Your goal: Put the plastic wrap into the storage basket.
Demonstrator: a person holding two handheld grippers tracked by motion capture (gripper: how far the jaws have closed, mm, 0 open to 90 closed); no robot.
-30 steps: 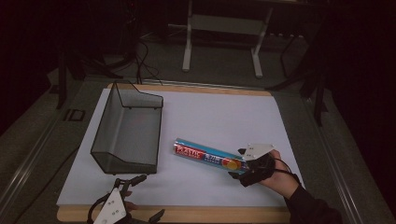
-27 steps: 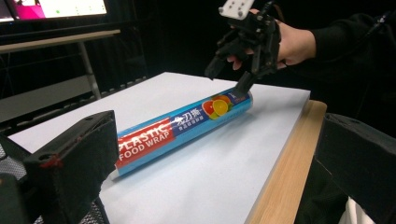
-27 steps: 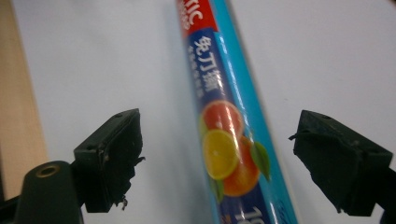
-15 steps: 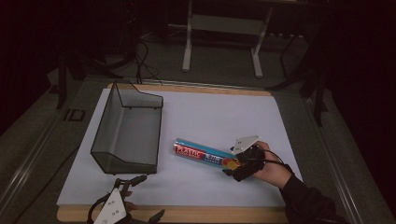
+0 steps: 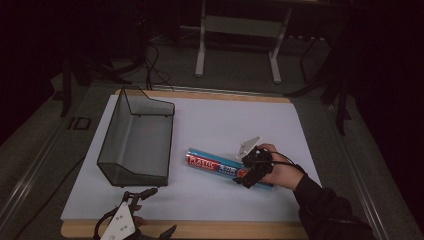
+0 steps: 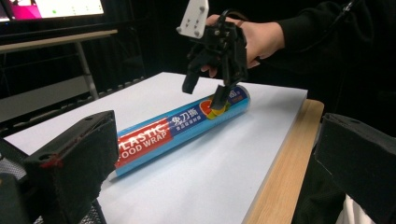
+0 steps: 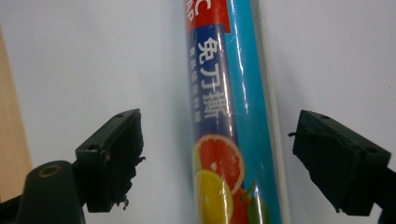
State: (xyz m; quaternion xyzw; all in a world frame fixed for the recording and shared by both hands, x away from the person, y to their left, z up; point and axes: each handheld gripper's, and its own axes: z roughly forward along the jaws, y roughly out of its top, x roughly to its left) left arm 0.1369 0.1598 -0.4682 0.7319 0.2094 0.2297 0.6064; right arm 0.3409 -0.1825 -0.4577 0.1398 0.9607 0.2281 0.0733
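The right gripper (image 5: 245,176) hangs over the right-hand end of a roll of food wrap (image 5: 220,167), its two black jaws spread apart with one on each side of the tube and clear space between each pad and the wrapper, so nothing is grasped; the jaws have just been closing a little with the roll between them. In the right gripper view the roll (image 7: 224,116) runs straight up between the jaws, blue with a red band, white lettering and a picture of cut citrus fruit. The roll lies flat on a white sheet (image 5: 225,125) that covers a wooden table (image 5: 200,231), roughly at the sheet's middle and slightly towards the person. Just beside its left end stands a dark wire mesh basket (image 5: 137,142), apart from it. The left gripper (image 5: 132,207) rests at the near edge of the table, its jaws released and wide apart, holding nothing; its own view looks between them towards the roll (image 6: 182,128) and the right gripper (image 6: 205,93).
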